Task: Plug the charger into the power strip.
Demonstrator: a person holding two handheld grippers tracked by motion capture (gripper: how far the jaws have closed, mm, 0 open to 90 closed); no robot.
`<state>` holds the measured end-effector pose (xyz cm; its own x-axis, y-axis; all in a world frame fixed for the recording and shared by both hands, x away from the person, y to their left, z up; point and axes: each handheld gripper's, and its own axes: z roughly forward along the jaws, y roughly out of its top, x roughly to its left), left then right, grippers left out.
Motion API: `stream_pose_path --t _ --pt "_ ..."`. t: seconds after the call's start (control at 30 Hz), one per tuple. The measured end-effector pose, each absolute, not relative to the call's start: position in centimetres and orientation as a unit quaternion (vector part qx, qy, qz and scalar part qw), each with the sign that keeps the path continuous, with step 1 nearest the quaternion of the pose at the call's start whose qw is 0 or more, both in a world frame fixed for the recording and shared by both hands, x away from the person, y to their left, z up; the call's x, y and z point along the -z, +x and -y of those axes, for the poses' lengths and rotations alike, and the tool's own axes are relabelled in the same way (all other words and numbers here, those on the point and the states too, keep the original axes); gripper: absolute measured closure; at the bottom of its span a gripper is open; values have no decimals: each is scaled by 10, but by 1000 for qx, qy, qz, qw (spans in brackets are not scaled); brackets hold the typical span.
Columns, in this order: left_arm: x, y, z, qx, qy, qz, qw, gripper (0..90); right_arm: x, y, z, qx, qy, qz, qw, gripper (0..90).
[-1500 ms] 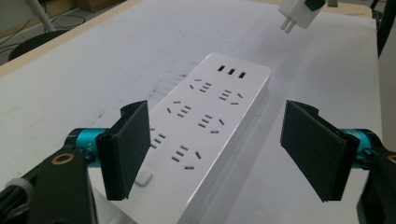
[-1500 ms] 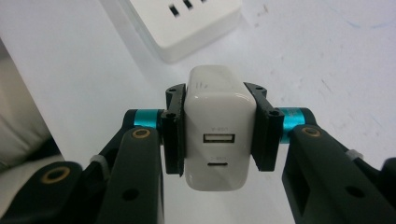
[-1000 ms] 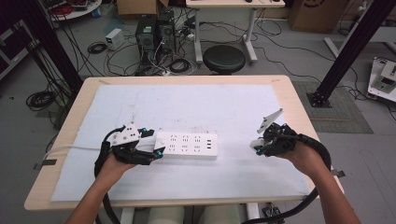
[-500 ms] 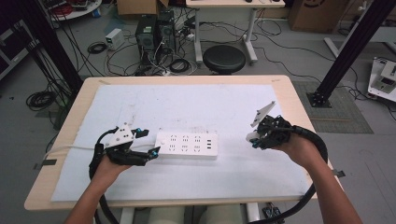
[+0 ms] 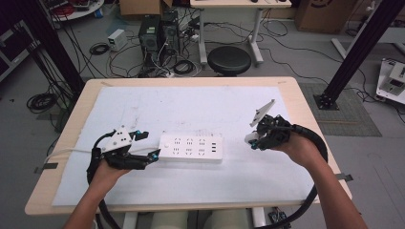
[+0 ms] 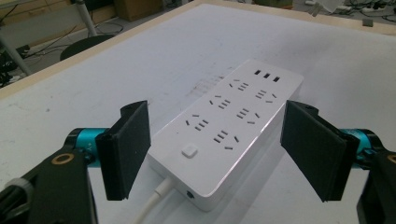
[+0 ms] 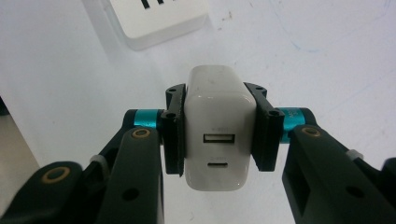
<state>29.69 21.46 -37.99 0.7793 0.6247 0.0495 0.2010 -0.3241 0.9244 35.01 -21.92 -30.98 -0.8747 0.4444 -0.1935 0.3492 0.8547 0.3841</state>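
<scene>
Charger [image 7: 220,128] is sitting clamped between the pads of the right gripper [image 5: 256,138], its two ports facing the right gripper view's camera and its far end pointing toward the table; any prongs are hidden. In the high view this white charger [image 5: 249,138] is being held above the mat near the right edge of the table, well apart from the power strip [image 5: 191,147]. That strip is lying flat on the white mat [image 5: 191,102] toward the front edge of the table, its cord [image 6: 154,200] leaving on the left. The left gripper [image 6: 215,149] is standing with its jaws apart, one pad on each side of the switch end of the power strip, neither pad pressing on it. By this evidence, pickup of the charger is complete; bracing of the strip is prepared but not engaged. Remaining work, as judged here: carrying the charger across, aligning it over a socket, and pressing it home.
</scene>
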Motion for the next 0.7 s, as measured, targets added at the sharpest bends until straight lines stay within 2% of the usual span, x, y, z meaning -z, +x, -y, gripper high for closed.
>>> stream_pose_path --t 0.7 --pt "384 284 -234 -213 780 -275 521 244 292 377 153 -196 140 -964 112 633"
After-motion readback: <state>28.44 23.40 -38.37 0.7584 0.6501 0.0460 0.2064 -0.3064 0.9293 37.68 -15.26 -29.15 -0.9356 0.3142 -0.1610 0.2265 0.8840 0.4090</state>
